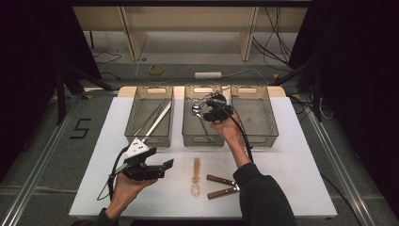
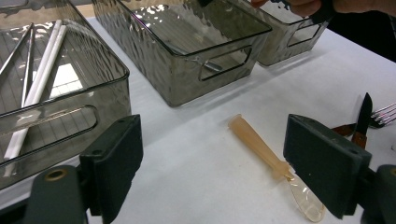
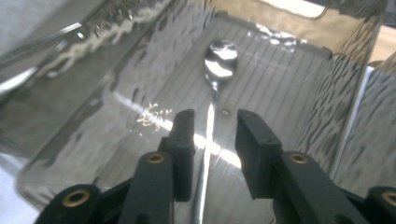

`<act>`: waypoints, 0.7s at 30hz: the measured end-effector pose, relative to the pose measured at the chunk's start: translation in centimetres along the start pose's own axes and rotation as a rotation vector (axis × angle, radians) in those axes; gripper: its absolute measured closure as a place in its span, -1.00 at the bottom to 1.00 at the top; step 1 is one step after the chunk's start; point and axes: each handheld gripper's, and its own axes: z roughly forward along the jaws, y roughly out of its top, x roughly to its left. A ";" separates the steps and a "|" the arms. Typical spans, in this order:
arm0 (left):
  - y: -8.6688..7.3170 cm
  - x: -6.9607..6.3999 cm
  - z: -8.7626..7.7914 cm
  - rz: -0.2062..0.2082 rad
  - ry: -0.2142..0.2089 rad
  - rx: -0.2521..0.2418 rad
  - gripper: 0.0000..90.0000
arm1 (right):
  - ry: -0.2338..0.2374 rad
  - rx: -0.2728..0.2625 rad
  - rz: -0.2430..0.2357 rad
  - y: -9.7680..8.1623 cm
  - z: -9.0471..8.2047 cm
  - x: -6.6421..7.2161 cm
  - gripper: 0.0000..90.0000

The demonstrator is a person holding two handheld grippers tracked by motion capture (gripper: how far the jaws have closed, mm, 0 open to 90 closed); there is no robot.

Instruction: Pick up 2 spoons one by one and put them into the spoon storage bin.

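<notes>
Over on the left, the left gripper (image 1: pixel 165 165) hovers low above the white table (image 1: pixel 291 155), jaws spread wide with nothing between them; just ahead of those jaws lies the amber plastic spoon (image 2: pixel 275 169), its bowl tucked beside the one jaw, and further off behind it sit two brown-handled utensils (image 2: pixel 362 123). Beyond the other jaw, the left bin (image 2: pixel 70 88) holds long white and metal sticks. Moving to the middle bin (image 1: pixel 202 120), the right gripper (image 3: pixel 212 140) is down inside it, jaws parted and not pressing, and the metal spoon (image 3: pixel 219 60) lies flat on the bin floor, handle running between the jaws, bowl out ahead of their tips. The right bin (image 1: pixel 256 117) stands just beside.
</notes>
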 end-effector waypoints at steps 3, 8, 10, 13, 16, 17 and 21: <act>0.0 0.0 0.0 0.004 -0.002 0.000 -0.57 | 0.025 -0.025 0.000 -0.2 -1.2 -0.4 0.33; 0.1 0.0 0.0 0.006 -0.002 0.002 -0.57 | 0.076 -0.065 -0.021 -1.2 -3.3 -0.7 0.13; 0.1 0.0 0.0 0.009 -0.005 0.002 -0.57 | 0.097 -0.085 -0.029 -1.8 -4.2 -0.8 0.08; 0.1 0.0 0.1 0.010 -0.011 0.001 -0.57 | 0.122 -0.109 -0.041 -2.9 -5.6 -0.8 0.00; 0.2 0.0 0.1 0.013 -0.015 -0.002 -0.57 | 0.157 -0.138 -0.038 -4.0 -6.8 -0.8 -0.03; 0.2 0.0 0.1 0.010 -0.018 -0.005 -0.57 | 0.164 -0.143 -0.038 -4.3 -7.1 -0.7 -0.04; 0.2 0.0 0.2 0.011 -0.020 -0.006 -0.57 | 0.179 -0.169 -0.055 -6.0 -8.6 -0.5 -0.09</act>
